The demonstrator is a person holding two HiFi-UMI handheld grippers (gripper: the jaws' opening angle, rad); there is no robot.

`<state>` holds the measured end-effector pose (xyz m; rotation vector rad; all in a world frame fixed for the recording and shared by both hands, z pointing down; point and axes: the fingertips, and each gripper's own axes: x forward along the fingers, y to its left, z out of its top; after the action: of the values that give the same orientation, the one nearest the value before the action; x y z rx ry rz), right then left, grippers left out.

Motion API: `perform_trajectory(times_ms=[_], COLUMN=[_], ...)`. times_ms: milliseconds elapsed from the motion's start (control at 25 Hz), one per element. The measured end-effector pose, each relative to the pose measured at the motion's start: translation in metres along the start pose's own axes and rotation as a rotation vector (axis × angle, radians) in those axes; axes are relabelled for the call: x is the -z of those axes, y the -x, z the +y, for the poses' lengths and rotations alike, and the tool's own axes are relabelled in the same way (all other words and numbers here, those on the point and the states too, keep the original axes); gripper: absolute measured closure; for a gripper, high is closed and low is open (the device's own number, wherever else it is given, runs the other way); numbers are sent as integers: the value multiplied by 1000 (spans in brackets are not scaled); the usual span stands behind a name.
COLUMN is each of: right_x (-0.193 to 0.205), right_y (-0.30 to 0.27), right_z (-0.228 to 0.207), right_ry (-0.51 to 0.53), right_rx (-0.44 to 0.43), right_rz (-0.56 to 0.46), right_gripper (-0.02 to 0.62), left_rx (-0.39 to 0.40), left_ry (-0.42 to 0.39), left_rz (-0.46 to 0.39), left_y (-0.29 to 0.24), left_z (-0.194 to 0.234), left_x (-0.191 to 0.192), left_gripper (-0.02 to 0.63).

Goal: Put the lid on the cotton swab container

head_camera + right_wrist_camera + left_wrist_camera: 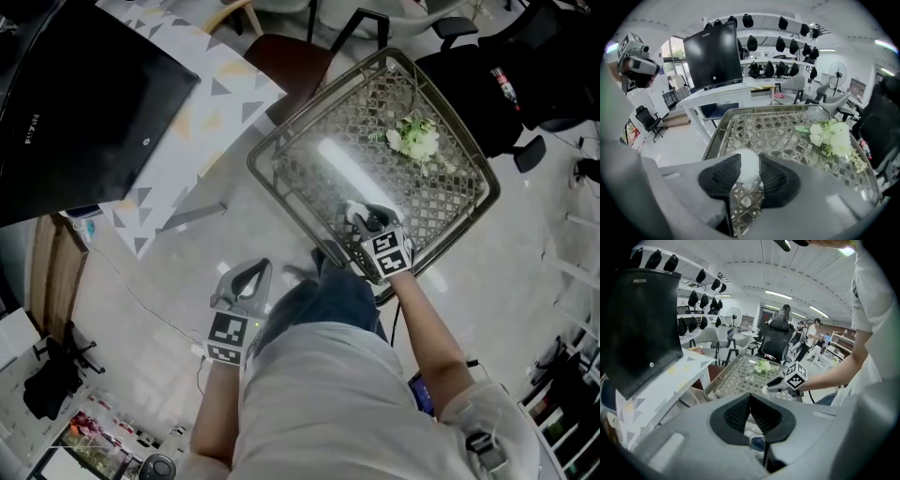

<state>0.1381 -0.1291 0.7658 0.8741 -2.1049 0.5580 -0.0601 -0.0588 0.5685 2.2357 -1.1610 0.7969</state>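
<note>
White, round, smooth-topped lid point(747, 168) pinched between right gripper point(748, 160) jaws.

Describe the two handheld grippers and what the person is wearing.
Both the left gripper and right gripper are pale grey moulded shells with black ribbed pads. Each carries a white cube printed with black square markers. The person wears a light short-sleeved shirt and blue jeans.

Wicker table point(305, 173) with white flowers point(413, 139), white lid point(746, 164)
</note>
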Motion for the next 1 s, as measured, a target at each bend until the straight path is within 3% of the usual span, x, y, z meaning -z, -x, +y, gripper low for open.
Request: perform_trajectory(times_ms=[480,640,800,1000], right_x=[-1,-4,-20,-59], right_y=[1,3,10,20], right_z=[-1,-1,4,25], right_ry=[-39,-2,21,48], right_rx=[-16,4,12,-37], right_rz=[1,16,1,-44], right_gripper=[469,471,486,489], left_rx=[12,-5,-31,-94], left_ry=[5,11,27,50], left_rz=[-10,-32,-58,-88], left_y=[-4,1,11,30], left_z=[-3,3,10,29], left_x=[-2,-5,-5,-3], left_gripper=[597,597,597,597])
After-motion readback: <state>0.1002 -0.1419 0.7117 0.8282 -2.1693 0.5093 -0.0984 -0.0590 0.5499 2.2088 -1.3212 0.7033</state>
